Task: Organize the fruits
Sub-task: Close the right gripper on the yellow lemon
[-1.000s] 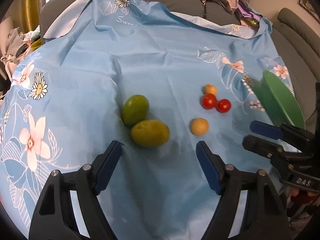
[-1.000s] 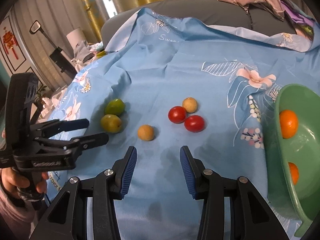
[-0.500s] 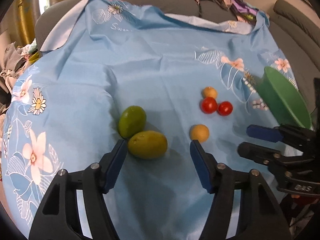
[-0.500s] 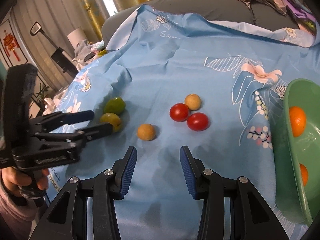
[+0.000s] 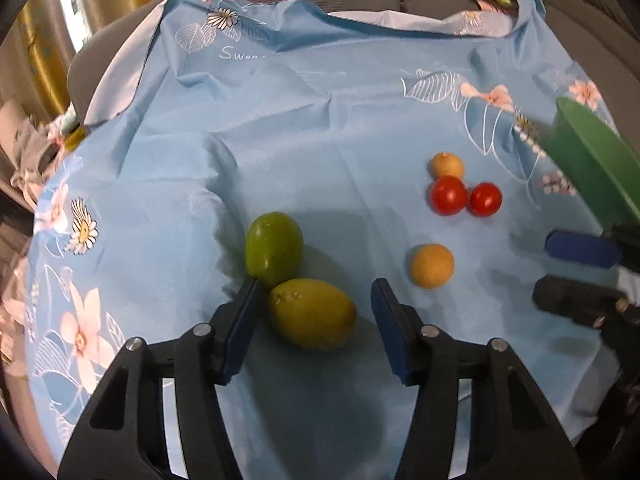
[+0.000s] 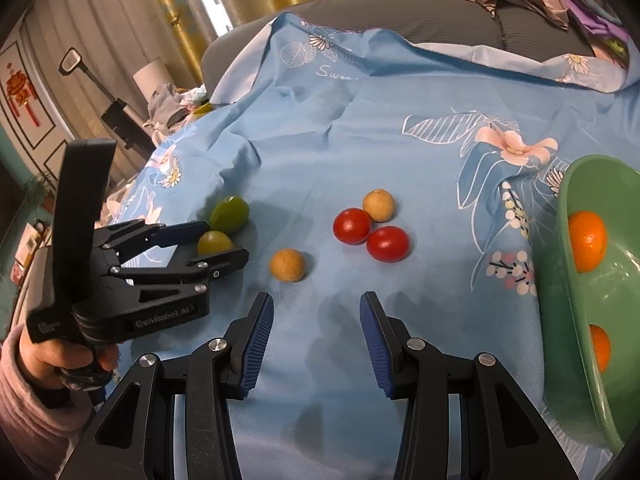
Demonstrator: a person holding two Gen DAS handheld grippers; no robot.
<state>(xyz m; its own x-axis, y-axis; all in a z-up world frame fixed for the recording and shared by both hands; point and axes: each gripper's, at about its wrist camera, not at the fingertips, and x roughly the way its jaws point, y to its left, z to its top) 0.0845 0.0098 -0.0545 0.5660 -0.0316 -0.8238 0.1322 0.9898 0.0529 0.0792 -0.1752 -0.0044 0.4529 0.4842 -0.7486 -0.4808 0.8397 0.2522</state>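
closer now, left gripper (image 5: 314,312) jaws released around yellow-green fruit (image 5: 312,313) on blue floral cloth (image 5: 280,128)

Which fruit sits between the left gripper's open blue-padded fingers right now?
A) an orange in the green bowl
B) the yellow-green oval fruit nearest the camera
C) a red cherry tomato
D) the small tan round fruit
B: in the left wrist view the left gripper is open with the yellow-green oval fruit lying between its fingers, not yet clamped; the small tan round fruit sits outside the right finger, on the blue floral cloth.
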